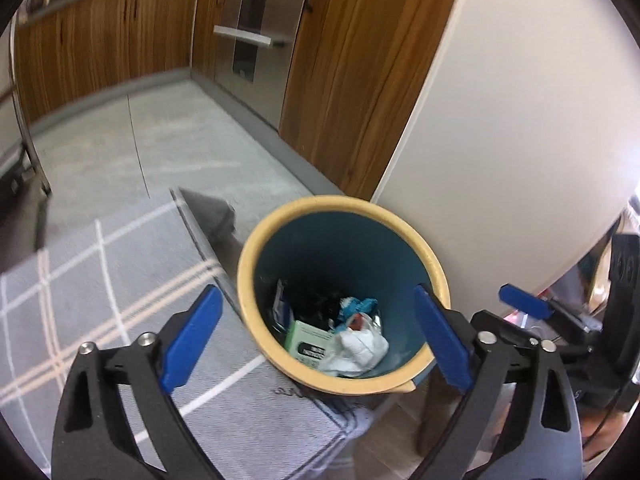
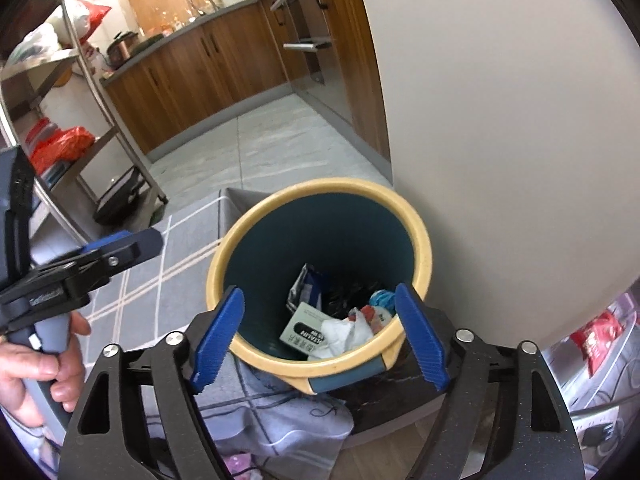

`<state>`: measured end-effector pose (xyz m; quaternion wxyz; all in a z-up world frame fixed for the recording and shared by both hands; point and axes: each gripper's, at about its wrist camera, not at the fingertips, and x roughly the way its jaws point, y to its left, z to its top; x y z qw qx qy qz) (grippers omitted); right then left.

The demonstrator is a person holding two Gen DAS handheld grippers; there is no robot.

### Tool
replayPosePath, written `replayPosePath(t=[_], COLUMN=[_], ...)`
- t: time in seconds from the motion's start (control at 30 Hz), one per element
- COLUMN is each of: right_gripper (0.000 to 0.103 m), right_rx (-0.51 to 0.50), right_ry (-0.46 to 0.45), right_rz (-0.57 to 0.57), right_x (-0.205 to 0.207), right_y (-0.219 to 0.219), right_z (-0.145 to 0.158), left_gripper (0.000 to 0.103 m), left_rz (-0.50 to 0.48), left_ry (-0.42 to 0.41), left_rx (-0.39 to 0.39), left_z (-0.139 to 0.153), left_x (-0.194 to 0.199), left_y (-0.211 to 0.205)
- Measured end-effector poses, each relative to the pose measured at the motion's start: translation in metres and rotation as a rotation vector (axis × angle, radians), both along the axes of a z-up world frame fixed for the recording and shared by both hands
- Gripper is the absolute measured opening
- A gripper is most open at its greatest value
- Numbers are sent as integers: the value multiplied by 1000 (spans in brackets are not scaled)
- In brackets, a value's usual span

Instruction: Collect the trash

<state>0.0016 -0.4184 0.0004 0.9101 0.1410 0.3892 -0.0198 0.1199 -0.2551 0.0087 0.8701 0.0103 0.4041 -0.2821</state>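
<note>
Trash already fills the bottom of the yellow-rimmed wastebasket [image 2: 320, 276], which stands on the counter's [image 1: 120, 280] right edge by the wall: crumpled white tissue [image 2: 344, 334], a green box [image 1: 310, 344], wrappers. Both the left tool [image 1: 316, 340] and right tool [image 2: 320, 336] hang spread wide and empty above it, so a drop looks finished; next comes finding another piece.
</note>
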Motion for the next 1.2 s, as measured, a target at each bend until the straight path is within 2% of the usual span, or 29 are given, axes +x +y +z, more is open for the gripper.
replayPosePath(t=[0.13, 0.33, 0.5, 0.7, 1.2], right_gripper=[87, 94, 95, 95, 96], right_rx=[-41, -87, -98, -85, -77], right_ry=[-38, -93, -120, -137, -150], right_rz=[0, -14, -28, -42, -69], right_x=[-12, -31, -38, -49, -62], right_y=[2, 4, 3, -1, -11], right_z=[3, 8, 12, 19, 26], left_gripper=[97, 97, 97, 97, 97], left_rz=[11, 20, 45, 78, 77], left_ry=[-93, -162, -210, -232, -205], left_rx=[24, 27, 30, 41, 54], left_z=[9, 17, 23, 25, 22], left_x=[-22, -50, -63, -68, -80], left_y=[7, 13, 12, 12, 23])
